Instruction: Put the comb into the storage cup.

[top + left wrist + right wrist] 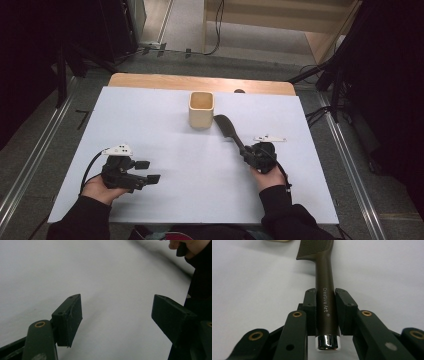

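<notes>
A dark comb [228, 131] with a long handle lies across the white table top, its toothed end near a small wooden cup [201, 109]. My right gripper [249, 153] is shut on the comb's handle [326, 302], which carries the words "Creative Art" and ends in a silver cap. The comb's teeth [314, 248] point away from me toward the cup. My left gripper [148, 171] rests at the front left of the table, open, with bare white surface between its pads [67, 320].
The white table top [165, 135] has a wooden strip along its far edge. Cables and dark stands sit on the floor beyond and beside the table. The person's right hand and sleeve [197, 270] appear at the far right of the left gripper view.
</notes>
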A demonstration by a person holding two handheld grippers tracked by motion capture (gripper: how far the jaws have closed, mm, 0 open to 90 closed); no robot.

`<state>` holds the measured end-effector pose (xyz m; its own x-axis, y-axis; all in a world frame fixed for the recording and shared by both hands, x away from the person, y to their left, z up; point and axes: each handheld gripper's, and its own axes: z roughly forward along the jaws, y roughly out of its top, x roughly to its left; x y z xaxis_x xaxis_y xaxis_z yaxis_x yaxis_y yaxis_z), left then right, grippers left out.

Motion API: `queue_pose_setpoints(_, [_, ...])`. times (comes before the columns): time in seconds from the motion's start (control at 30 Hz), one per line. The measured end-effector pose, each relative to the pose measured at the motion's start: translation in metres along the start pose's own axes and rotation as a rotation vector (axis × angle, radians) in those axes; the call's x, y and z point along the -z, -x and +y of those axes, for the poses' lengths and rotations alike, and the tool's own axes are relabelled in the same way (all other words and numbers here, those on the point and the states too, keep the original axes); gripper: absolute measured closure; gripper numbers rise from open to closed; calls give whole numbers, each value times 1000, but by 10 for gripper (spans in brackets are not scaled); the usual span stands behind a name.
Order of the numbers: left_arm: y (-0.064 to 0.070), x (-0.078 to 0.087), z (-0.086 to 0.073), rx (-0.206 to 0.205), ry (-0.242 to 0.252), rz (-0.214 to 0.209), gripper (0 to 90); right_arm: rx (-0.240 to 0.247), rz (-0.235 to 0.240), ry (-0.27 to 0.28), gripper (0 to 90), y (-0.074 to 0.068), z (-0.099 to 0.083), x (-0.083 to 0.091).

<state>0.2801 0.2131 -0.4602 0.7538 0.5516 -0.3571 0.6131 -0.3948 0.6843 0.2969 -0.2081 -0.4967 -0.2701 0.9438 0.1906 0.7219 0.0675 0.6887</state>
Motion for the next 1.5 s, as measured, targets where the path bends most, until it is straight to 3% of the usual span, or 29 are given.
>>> queue_pose_setpoints(0.63, [-1, -1, 2, 27, -7, -10, 255, -51, 6, 97, 703, 12, 15, 24])
queue_pose_setpoints(1.23, [3, -4, 10, 63, 17, -22, 255, -67, 20, 162, 703, 5, 21, 38])
queue_pose_setpoints(1.5, [6, -12, 27, 94, 11, -48, 254, -69, 3, 182, 703, -2, 20, 38])
